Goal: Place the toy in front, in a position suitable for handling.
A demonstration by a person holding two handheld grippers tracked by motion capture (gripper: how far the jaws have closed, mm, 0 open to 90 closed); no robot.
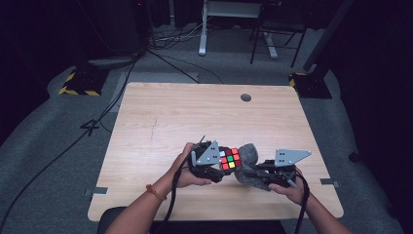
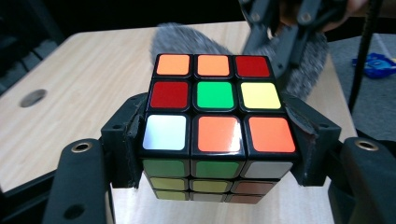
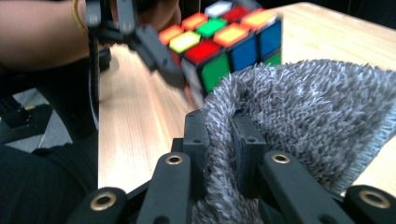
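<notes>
Left gripper (image 1: 220, 168): It sits near the front of the table, left of the middle. Its two black jaws squeeze the puzzle cube (image 2: 215, 119) from both sides, so the cube stays up off the wood and does not slip.
Puzzle cube: It is between the two grippers, with its colour squares facing up. Its far right side is right next to the cloth, so I think the cloth is there to wipe it.
Grey fuzzy cloth (image 3: 308, 116): It is just right of the cube. It hangs in a soft bunch.
Right gripper (image 3: 223, 149): Its jaws are pinched tight on a fold of the cloth, so the cloth can be rubbed around.
Table (image 1: 160, 117): The near edge is close to both hands. The far half and the left side are bare wood, so there is lots of room to move that way.
</notes>
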